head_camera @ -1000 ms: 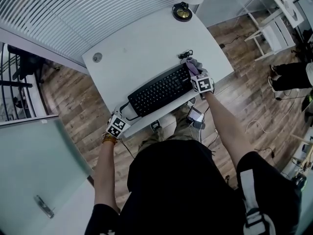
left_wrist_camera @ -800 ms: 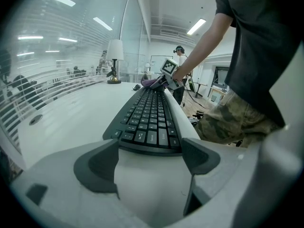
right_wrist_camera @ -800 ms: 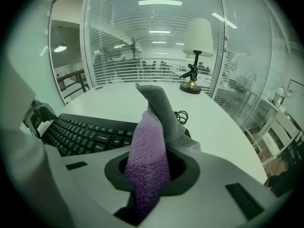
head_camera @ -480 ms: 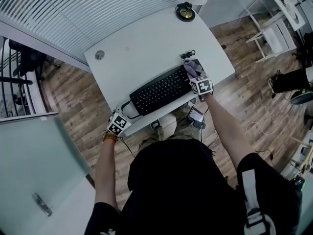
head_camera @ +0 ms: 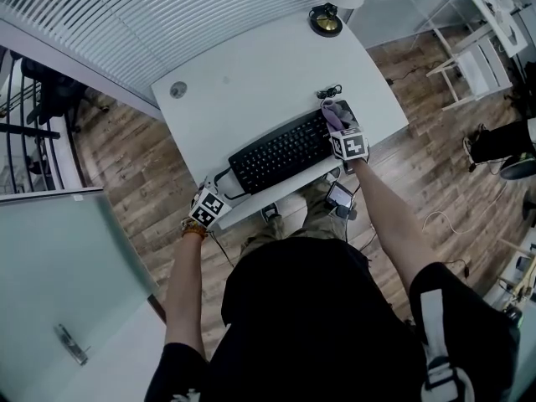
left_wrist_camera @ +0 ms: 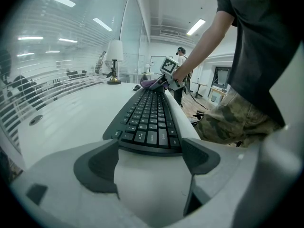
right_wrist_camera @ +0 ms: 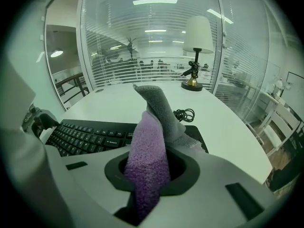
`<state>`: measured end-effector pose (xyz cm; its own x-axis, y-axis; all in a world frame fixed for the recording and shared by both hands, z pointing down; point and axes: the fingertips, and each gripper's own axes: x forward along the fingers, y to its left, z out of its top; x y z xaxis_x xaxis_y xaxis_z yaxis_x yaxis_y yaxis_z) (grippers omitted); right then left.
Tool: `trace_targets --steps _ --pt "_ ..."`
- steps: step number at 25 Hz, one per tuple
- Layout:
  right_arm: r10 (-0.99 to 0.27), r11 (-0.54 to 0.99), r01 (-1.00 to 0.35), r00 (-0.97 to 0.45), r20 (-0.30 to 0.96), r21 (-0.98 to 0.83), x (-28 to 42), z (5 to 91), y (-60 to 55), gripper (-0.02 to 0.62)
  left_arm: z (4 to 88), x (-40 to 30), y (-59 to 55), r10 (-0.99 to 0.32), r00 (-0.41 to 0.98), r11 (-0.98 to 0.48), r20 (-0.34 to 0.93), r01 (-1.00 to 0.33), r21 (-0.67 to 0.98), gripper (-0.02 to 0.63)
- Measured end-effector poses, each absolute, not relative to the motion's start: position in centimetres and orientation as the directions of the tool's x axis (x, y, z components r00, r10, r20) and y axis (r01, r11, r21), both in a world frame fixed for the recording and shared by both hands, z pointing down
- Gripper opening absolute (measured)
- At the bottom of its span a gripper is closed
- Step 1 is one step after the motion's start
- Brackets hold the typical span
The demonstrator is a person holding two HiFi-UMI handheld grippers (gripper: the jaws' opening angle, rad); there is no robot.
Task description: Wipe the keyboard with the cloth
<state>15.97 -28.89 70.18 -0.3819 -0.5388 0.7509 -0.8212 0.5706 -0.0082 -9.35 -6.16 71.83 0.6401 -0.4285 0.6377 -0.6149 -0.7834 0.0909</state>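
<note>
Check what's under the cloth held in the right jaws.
The cloth lies on the right end of the keyboard. The keys directly beneath it are covered and cannot be seen.

The keyboard (head_camera: pixel 280 153) is black with white key legends, on a white desk (head_camera: pixel 251 74). The cloth (right_wrist_camera: pixel 149 160) is purple on one face, grey on the other. The left gripper (left_wrist_camera: pixel 148 158) and right gripper (right_wrist_camera: pixel 151 172) are pale grey with dark pads (left_wrist_camera: pixel 97 163), their cubes (head_camera: pixel 350 145) bearing black-and-white square markers. The floor (head_camera: pixel 134 166) is brown wood grain.

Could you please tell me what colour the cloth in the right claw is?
The fuzzy cloth is purple and grey, clearest in the right gripper view.
</note>
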Motion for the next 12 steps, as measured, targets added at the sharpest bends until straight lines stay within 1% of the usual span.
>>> trace_targets --steps 2,5,12 --pt "-0.544 0.552 -0.833 -0.387 0.744 -0.030 15.9 70.1 -28.7 0.060 71.7 -9.3 -6.2 -0.427 0.640 -0.785 0.638 -0.614 0.090 0.414" --pt "-0.532 0.587 -0.809 -0.408 0.742 -0.023 14.6 70.0 -27.9 0.060 71.7 -9.3 -6.4 -0.426 0.642 -0.786 0.638 -0.612 0.090 0.414" --pt "-0.536 0.582 -0.813 -0.386 0.751 -0.003 13.6 70.3 -27.5 0.058 71.8 -9.3 -6.3 -0.426 0.647 -0.787 0.632 -0.610 0.093 0.414"
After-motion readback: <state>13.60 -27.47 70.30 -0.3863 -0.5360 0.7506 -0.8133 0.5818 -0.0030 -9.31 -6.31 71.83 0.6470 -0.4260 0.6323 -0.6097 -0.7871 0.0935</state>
